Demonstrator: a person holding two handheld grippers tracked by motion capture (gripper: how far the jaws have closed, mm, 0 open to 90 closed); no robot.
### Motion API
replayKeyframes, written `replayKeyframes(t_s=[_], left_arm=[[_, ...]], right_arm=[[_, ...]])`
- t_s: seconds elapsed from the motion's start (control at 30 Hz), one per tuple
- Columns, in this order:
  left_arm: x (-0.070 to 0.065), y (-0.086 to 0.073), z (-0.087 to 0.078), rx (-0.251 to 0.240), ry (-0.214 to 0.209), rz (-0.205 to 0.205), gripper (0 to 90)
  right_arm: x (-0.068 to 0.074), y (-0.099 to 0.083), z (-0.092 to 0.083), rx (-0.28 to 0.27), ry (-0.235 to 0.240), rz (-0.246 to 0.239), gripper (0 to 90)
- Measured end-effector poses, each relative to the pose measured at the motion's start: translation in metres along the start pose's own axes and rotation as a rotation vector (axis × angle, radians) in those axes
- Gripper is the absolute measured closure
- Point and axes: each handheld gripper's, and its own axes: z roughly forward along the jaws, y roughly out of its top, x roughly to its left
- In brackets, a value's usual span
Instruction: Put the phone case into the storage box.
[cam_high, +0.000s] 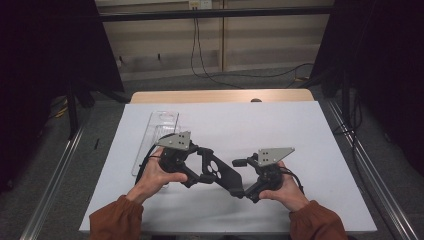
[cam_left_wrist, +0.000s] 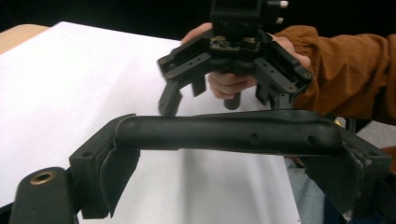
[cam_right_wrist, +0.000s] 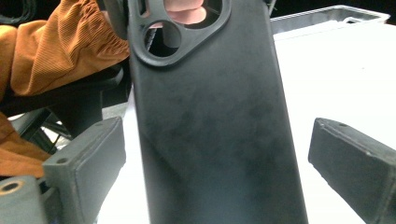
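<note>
White tabletop (cam_high: 300, 130): left gripper (cam_high: 199, 172) jaws clamp phone case (cam_high: 220, 174); right gripper (cam_high: 243, 189) jaws wide, case between, untouched.

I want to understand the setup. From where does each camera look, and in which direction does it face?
High view: above the person's side, facing forward and down on the white table; shows both forearms, left gripper and right gripper.
Left gripper view: rides the left gripper, looking across the black phone case at the opposite hand.
Right gripper view: rides the right gripper, jaws apart beside the case; shows an orange sleeve.
All share the case.
</note>
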Motion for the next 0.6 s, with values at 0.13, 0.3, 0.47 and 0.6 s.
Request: replayKeyframes(t_s=[0.13, 0.3, 0.47, 0.6], left_arm=[[0.001, -0.001, -0.004, -0.001, 0.022, -0.014, 14.3], [0.003, -0.002, -0.010, -0.019, 0.060, -0.036, 14.3], [0.005, -0.003, -0.015, -0.026, 0.095, -0.052, 14.3], [0.004, -0.003, -0.019, -0.027, 0.115, -0.065, 14.3]], right_arm=[[-0.001, 0.000, -0.004, -0.010, -0.020, 0.004, 3.0], [-0.001, 0.001, -0.012, -0.035, -0.070, 0.008, 1.7], [-0.001, 0.001, -0.017, -0.054, -0.097, 0.013, 1.7], [-0.001, -0.001, -0.021, -0.051, -0.114, 0.020, 1.9]])
